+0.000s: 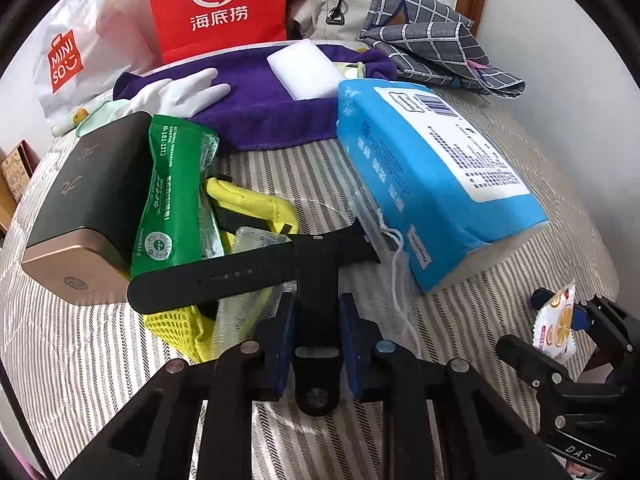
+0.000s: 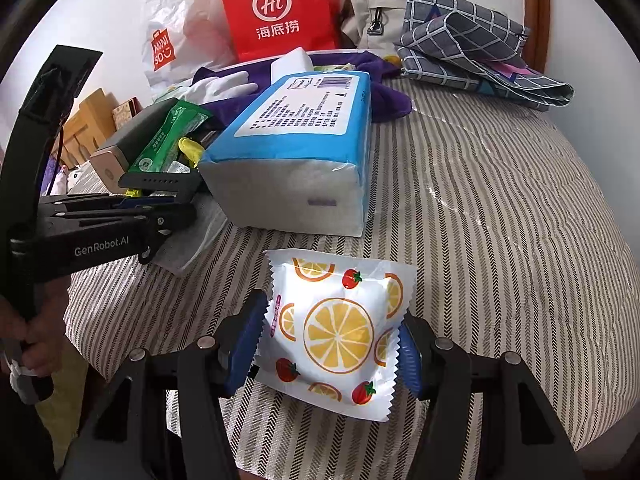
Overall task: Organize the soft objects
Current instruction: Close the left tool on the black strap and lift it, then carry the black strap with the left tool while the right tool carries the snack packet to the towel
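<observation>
Nearest, the right gripper (image 2: 334, 340) clamps a fruit-printed pouch (image 2: 336, 332) flat above the striped bedcover (image 2: 500, 220), seemingly ready for sorting, while the left gripper (image 1: 316, 320) pinches a black watch strap (image 1: 256, 270) crosswise, its long axis running left-right, beside the blue tissue pack (image 1: 432, 184) farther back.

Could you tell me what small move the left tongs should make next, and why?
Probably lift the black watch strap straight up a little. The left tongs look closed on it, yet it lies across the green packet and yellow mesh cloth, so dragging it sideways could disturb that pile. The right tongs already hold the fruit-print packet.
</observation>
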A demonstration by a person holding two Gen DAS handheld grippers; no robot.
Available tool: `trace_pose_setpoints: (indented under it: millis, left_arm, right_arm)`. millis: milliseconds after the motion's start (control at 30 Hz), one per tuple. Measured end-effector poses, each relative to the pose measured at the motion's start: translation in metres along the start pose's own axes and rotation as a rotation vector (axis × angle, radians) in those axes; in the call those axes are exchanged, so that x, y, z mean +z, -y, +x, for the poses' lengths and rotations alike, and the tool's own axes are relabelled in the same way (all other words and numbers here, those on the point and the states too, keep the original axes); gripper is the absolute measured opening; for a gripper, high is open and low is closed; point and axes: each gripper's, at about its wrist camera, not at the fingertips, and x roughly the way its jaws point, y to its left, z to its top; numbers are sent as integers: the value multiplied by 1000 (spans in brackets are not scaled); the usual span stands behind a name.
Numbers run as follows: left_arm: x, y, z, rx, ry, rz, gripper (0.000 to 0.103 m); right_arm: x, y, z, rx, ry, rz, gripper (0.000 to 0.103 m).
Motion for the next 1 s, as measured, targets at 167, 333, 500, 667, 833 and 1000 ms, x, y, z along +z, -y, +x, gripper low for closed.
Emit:
trace_pose_setpoints:
  millis: [167, 333, 500, 667, 833, 1000]
  left_arm:
    - [-2, 1, -9, -50, 0, -16, 21]
    - [-1, -2, -22, -63, 23, -27, 21]
    - [0, -16, -42, -67, 62, -61, 21]
    - [-1, -35, -59, -55, 93, -106, 21]
    - [-2, -61, -70, -37, 109, -153, 21]
    - [0, -86, -78, -21, 124, -207, 21]
  right_arm:
    - [4, 0, -10, 0, 15, 10, 59]
    - [12, -6, -25, 2, 43, -1, 59]
    - [23, -13, -39, 4, 66, -14, 59]
    - [35, -19, -49, -10, 87, -22, 59]
    - [48, -28, -55, -4, 98, -16, 59]
    - [61, -34, -61, 32, 110, 14, 59]
